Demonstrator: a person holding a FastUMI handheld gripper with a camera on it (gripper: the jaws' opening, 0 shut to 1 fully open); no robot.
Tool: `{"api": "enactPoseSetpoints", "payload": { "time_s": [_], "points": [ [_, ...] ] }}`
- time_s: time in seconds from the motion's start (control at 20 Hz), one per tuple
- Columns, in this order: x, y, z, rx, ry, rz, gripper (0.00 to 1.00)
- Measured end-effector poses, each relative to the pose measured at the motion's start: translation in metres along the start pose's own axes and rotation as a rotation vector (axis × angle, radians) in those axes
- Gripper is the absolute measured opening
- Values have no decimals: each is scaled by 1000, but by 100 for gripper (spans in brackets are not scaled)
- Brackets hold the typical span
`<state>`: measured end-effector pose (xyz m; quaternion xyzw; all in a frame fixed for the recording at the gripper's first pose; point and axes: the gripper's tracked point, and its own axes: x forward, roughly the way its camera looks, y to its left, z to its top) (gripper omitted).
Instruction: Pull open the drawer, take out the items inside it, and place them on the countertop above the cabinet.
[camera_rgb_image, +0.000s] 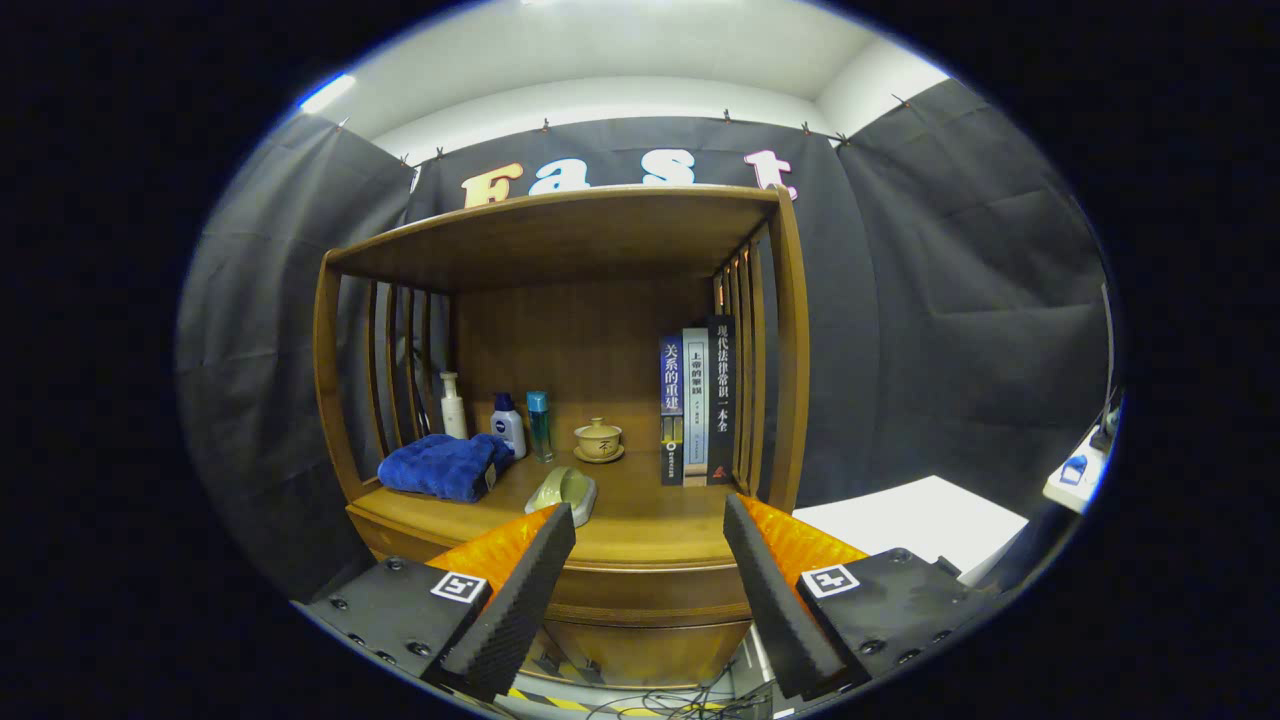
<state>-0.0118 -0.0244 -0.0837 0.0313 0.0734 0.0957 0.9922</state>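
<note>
Drawer (640, 590) front sits shut at lower centre, under the countertop (640, 535). On that countertop, from the left: a blue towel (445, 466), a white pump bottle (454, 406), a white bottle (509, 423), a teal bottle (540, 426), a pale green item (564, 492), a lidded cup (599, 439), then upright books (697, 403). Hand-held gripper (648, 525) at the bottom is spread, holding nothing.
</note>
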Motion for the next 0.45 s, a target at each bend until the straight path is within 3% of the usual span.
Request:
{"api": "enactPoseSetpoints", "payload": {
  "time_s": [0.25, 0.35, 0.45],
  "points": [
    [2, -21, -7, 25, 16, -6, 99],
    [3, -33, -8, 72, 13, -40, 99],
    [8, -28, 1, 134, -19, -21, 99]
  ]
}}
